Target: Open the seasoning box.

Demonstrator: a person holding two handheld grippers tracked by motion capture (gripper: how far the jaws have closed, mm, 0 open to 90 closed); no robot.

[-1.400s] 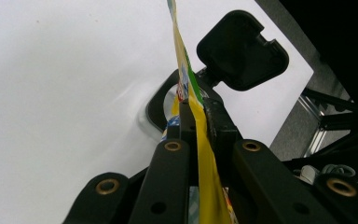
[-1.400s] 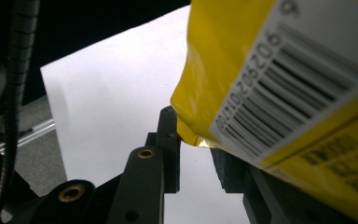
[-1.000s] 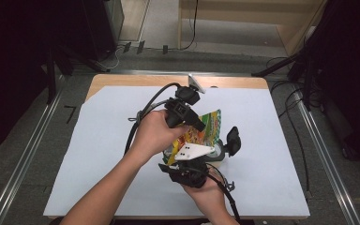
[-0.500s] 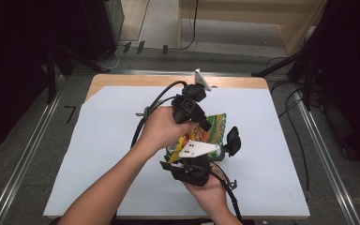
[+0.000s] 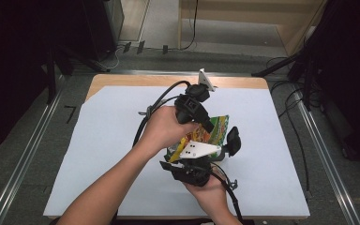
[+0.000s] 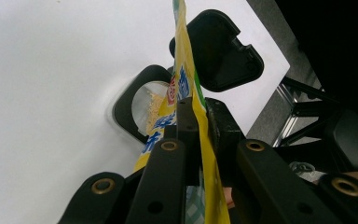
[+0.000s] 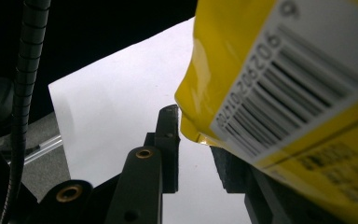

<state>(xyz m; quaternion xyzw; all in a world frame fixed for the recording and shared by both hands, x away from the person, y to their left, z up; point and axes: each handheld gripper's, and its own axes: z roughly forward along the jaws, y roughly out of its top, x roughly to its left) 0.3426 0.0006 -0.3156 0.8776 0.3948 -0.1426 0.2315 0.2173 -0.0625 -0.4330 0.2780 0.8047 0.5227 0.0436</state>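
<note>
Both grippers met mid-table: yellow packet (image 6: 186, 93) was clamped by left gripper (image 6: 198, 135); right gripper (image 7: 193, 154) jaws were parted. Container (image 6: 144, 105) at 12 o'clock was barely filled, est.

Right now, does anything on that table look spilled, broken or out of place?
Nothing looks spilled or broken. The yellow snack packet is held over an open black-rimmed container with some yellowish grains inside; its lid is flipped up. The left gripper pinches the packet; the right gripper sits by its corner.
</note>
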